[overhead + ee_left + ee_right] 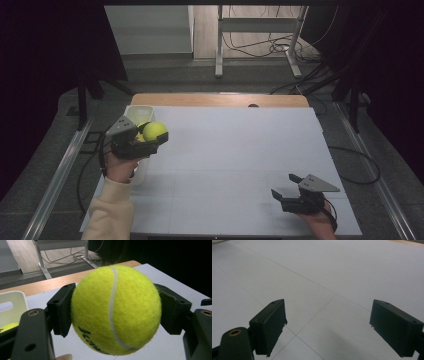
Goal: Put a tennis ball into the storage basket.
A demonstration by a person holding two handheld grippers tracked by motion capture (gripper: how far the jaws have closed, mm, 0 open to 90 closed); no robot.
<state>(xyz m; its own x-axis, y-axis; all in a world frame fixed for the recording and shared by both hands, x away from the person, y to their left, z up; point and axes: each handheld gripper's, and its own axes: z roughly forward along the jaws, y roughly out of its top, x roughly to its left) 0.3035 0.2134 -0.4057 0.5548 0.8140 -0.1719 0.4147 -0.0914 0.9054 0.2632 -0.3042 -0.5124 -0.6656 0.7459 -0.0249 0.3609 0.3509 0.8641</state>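
Yellow-green tennis ball [115, 308] held up in the air between two black jaws.

The tennis ball is round and fuzzy, bright yellow-green, with a curved white seam running down its front and dark printed lettering low on its left side, too cropped to read. It is pinched at its left and right sides by the left gripper [152, 140], clear of the white table surface. In the high view the ball [155, 131] sits near the table's left edge, just beside a pale bin [136, 113] that holds another yellow-green ball [7, 326].
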